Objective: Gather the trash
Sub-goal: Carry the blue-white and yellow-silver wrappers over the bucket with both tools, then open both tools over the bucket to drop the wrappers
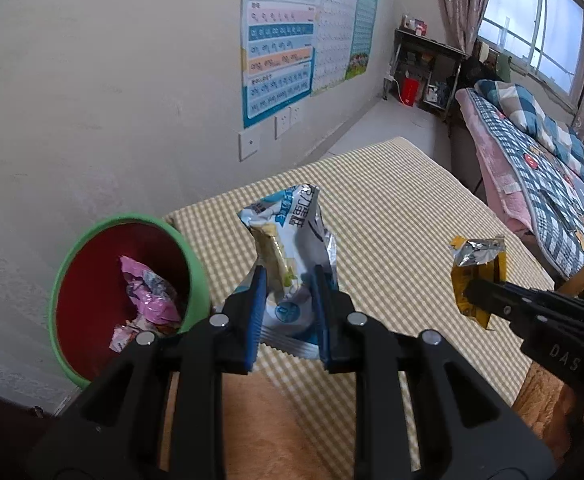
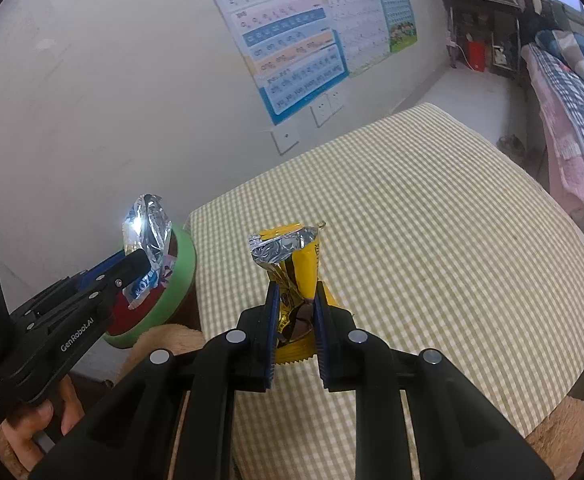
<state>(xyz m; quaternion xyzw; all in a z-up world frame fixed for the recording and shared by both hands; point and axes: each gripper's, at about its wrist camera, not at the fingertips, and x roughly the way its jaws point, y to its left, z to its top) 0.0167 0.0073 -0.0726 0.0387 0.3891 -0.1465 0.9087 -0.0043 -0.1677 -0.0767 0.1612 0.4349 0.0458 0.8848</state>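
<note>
The left gripper (image 1: 287,280) pinches a blue-white wrapper (image 1: 292,240) in its fingers; the bin (image 1: 199,276) sits at nine o'clock. The right gripper (image 2: 295,292) pinches a yellow wrapper (image 2: 292,256) above the checked bench (image 2: 432,220).

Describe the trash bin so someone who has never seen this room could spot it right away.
Find the table with the checked cloth standing against the white wall. The bin sits at its left edge, beside the wall. It is round, with a bright green rim and a dark red inside, and it already holds crumpled pink wrappers.
</note>
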